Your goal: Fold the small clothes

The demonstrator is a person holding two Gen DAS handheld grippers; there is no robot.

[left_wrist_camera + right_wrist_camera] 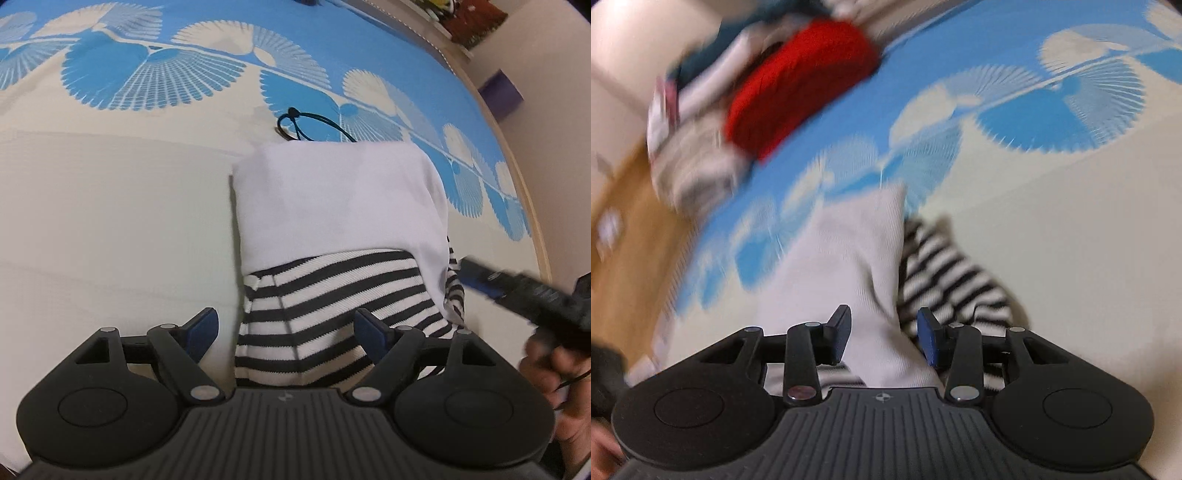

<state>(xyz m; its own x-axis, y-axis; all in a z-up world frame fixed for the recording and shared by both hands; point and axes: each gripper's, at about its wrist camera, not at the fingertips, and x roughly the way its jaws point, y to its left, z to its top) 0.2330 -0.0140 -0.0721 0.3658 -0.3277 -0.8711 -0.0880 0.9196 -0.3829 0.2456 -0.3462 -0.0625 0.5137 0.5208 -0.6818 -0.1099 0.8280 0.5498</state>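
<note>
We see a small garment lying on a bedsheet (110,206) printed with blue and white fan shapes: a white fabric layer (332,199) is folded over a black-and-white striped part (325,295), which shows at the near end, toward six o'clock in the left wrist view. Our left gripper (286,332) hovers over the striped end with its jaws spread wide; the striped cloth lies between the two blue pads, but neither pad presses on it. At twelve o'clock from the white layer a thin dark cord (306,123) lies looped on the sheet, one end disappearing behind the white edge. At three o'clock in that view the right gripper comes in as a dark blur, with a hand (554,380) around it. In the right wrist view, which is smeared by motion, the right gripper (884,338) stands about half apart over the garment's white layer (857,266), and we cannot tell whether its pads touch the fabric. The striped part (945,273) lies at two o'clock from those fingers. At eleven o'clock, well apart, a red cloth (798,85) rests in a blurred heap of other clothes (698,162) at the bed's edge.
</note>
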